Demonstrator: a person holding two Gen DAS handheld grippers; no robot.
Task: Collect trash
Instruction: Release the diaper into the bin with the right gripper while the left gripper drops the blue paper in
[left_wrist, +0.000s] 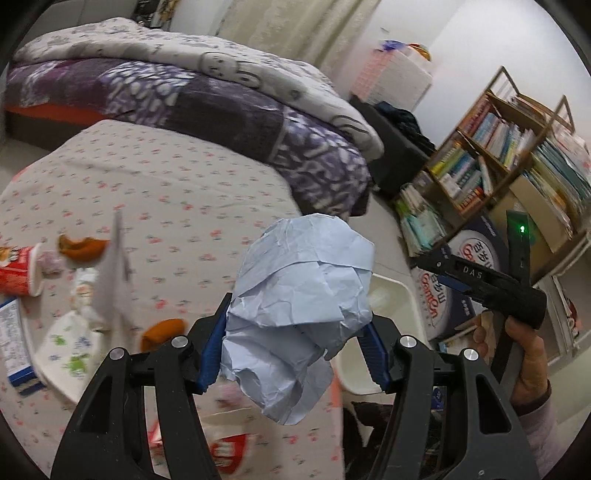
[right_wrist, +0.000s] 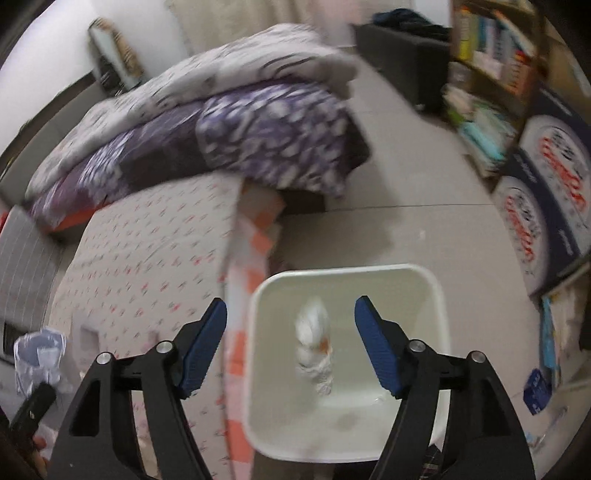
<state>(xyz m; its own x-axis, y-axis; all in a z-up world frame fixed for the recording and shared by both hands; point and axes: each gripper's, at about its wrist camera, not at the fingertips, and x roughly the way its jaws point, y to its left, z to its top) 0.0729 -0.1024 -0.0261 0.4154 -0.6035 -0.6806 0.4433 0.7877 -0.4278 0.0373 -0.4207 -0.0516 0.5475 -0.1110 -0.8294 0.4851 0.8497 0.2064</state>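
Right now my left gripper (left_wrist: 291, 350) pinches the crumpled pale-blue paper ball (left_wrist: 299, 295) above the floral worktop (left_wrist: 166, 177), while my right gripper (right_wrist: 291, 339), fingers spread, hovers over the white plastic bin (right_wrist: 439, 295) (white wad (right_wrist: 314, 343) inside).

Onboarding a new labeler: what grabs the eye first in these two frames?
The crumpled pale blue paper, clamped in the left gripper above the floral-covered table, dominates the left wrist view. In the right wrist view, the open right gripper hangs over a white bin on the floor, with a blurred white wad seen against the bin's inside. More litter, including a red cup, sits at the table's left.
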